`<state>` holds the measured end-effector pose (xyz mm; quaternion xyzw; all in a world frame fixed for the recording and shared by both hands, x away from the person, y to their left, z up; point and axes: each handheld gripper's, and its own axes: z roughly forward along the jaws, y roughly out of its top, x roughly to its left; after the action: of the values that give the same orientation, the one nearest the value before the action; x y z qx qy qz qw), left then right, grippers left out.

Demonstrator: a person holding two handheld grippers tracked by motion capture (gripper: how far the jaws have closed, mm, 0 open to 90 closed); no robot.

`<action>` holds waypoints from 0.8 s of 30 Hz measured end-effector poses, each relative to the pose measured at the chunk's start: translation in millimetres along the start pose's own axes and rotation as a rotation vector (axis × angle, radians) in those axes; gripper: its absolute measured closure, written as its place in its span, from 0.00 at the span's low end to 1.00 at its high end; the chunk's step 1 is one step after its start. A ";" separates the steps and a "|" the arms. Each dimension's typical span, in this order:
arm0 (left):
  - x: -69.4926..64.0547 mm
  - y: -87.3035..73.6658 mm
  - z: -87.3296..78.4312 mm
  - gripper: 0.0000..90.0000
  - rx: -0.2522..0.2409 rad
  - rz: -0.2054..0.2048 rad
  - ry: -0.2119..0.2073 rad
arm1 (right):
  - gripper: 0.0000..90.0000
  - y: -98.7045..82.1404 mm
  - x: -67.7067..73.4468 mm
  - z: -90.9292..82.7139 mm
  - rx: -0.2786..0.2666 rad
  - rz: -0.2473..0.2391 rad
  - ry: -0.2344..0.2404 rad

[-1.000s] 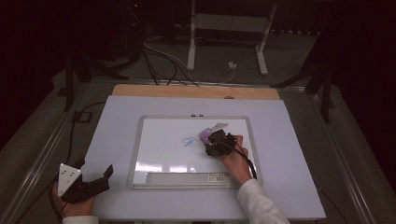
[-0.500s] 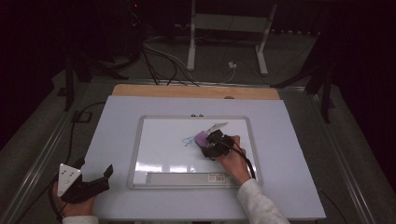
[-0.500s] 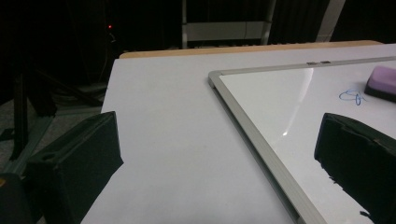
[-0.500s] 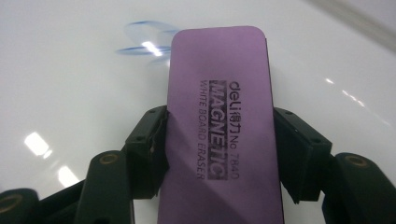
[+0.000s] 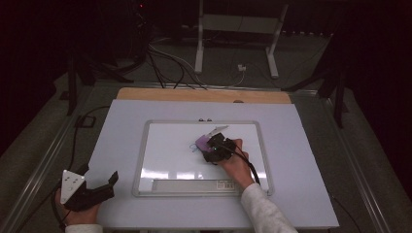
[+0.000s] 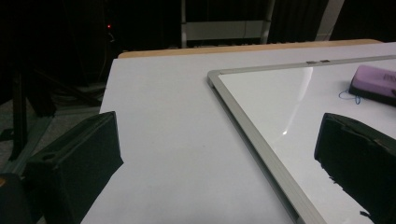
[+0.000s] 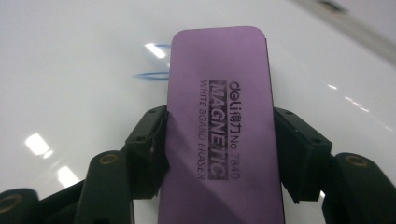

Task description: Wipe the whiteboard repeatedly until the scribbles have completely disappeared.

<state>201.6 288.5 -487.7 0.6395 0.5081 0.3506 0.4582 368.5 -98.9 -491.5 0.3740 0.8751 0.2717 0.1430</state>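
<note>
While I watched from the high view, my right gripper [image 5: 210,148] sat over the middle of the white, silver-framed whiteboard [image 5: 160,167], its jaws clamped on the two long sides of a purple rectangular whiteboard eraser [image 5: 203,142]. From the right gripper view I could read the dark print on the eraser's [image 7: 223,126] top face, and the black pads pressed against it from both sides. The eraser lay flat against the glossy board surface [image 7: 70,56], and a thin blue pen mark [image 7: 152,74] showed on the board just beside its far left edge. My right hand [image 5: 236,165] came in from the bottom of the high view with a pale sleeve [image 5: 265,213] behind it. My left gripper [image 5: 99,187] rested on the pale lavender table top [image 5: 301,160] near the front left corner, well apart from the board's frame, with its jaws standing wide apart and nothing between them. Through the left gripper view I saw bare table between those jaws, the board's metal frame [image 6: 252,126] running past on the right, and the purple eraser [image 6: 373,81] farther off on the board
</note>
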 end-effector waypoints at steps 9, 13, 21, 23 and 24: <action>-0.2 0.2 -1.4 0.01 -0.002 -0.001 0.000 | 0.46 2.8 -27.5 6.4 -0.008 0.124 -0.091; 0.0 0.1 -1.4 0.01 -0.002 -0.001 0.000 | 0.46 8.4 -14.7 8.7 -0.004 0.075 -0.068; 0.7 0.4 -3.1 0.01 -0.007 -0.001 0.002 | 0.46 14.9 7.2 10.1 0.013 -0.017 0.017; 0.6 0.6 -3.2 0.01 -0.010 -0.001 0.002 | 0.46 14.6 -7.6 11.8 0.011 0.050 -0.031; 0.8 0.4 -2.8 0.01 -0.008 -0.002 0.002 | 0.46 13.9 -14.9 12.4 0.010 0.093 -0.047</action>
<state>199.4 289.9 -486.4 0.6369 0.5077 0.3529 0.4605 392.3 -97.3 -492.7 0.4214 0.8544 0.2649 0.1491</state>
